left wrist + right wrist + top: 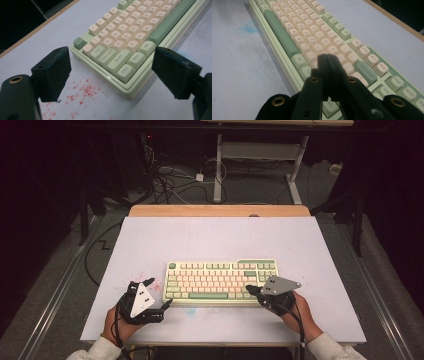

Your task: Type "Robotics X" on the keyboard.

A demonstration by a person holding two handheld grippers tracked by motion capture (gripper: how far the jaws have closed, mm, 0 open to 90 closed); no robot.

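A: Where is the pale green plastic keyboard with cream and green keycaps point(220, 281) lying?

B: It is lying flat on the pale lilac tabletop point(150, 240), near the person's edge, with its long side running across between the two hands.

A: How is the left tool point(111, 72) standing?

B: Its two black jaws are standing wide apart with nothing gripped between them. In the left gripper view they are framing the keyboard's near left corner, where the Ctrl, Shift and Tab keys are showing, without touching it. In the high view the left tool point(167, 304) is hovering just beside that corner, over the bare tabletop.

A: And the scattered red specks point(82, 91)?

B: They are lying on the tabletop just off that same corner, below the open jaws.

A: What is the right tool point(327, 57) doing?

B: Its jaws are pressed fully together, holding nothing. In the right gripper view the closed tip is pointing over the cream keys at the keyboard's right part, close to the long green key; whether it is pressing a key cannot be told. In the high view the right tool point(248, 290) is sitting over the keyboard's near right end.
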